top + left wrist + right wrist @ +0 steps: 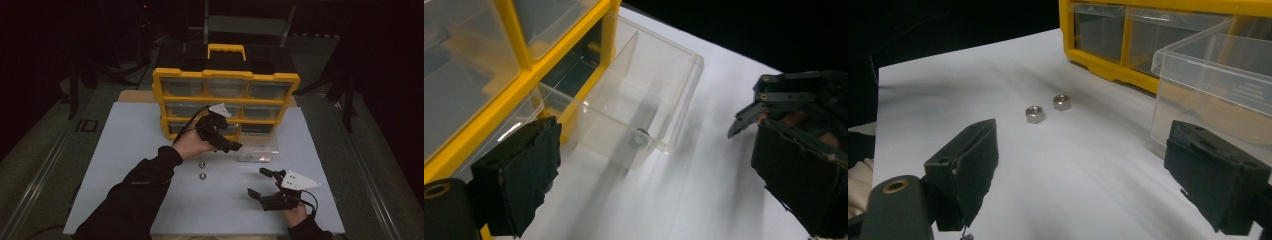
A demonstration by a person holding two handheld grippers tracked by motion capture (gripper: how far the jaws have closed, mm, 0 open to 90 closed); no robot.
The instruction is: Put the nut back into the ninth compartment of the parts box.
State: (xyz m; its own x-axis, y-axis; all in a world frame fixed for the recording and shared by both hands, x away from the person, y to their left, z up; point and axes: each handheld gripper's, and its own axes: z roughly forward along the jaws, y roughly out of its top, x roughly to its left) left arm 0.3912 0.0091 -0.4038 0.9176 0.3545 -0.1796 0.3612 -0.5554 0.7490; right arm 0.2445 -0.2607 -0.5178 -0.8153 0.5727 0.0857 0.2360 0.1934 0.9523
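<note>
Nearest the person, at about five o'clock on the white sheet (150,125), the right gripper (262,182) rests low with its jaws spread wide and nothing between them. From the right gripper view, two steel nuts lie ahead at eleven o'clock, one nut (1035,114) just beside the other nut (1062,102), apart from each other and bare on the sheet. Farther on, near the sheet's middle, the left gripper (231,146) is held in a hand (190,145), its jaws also parted and holding nothing. Just beyond it at two o'clock stands the clear drawer (644,100), pulled out of the bottom row of the yellow organizer (225,102); a third nut (640,139) lies inside it near the front wall. The organizer stands at twelve o'clock, at the sheet's far edge.
</note>
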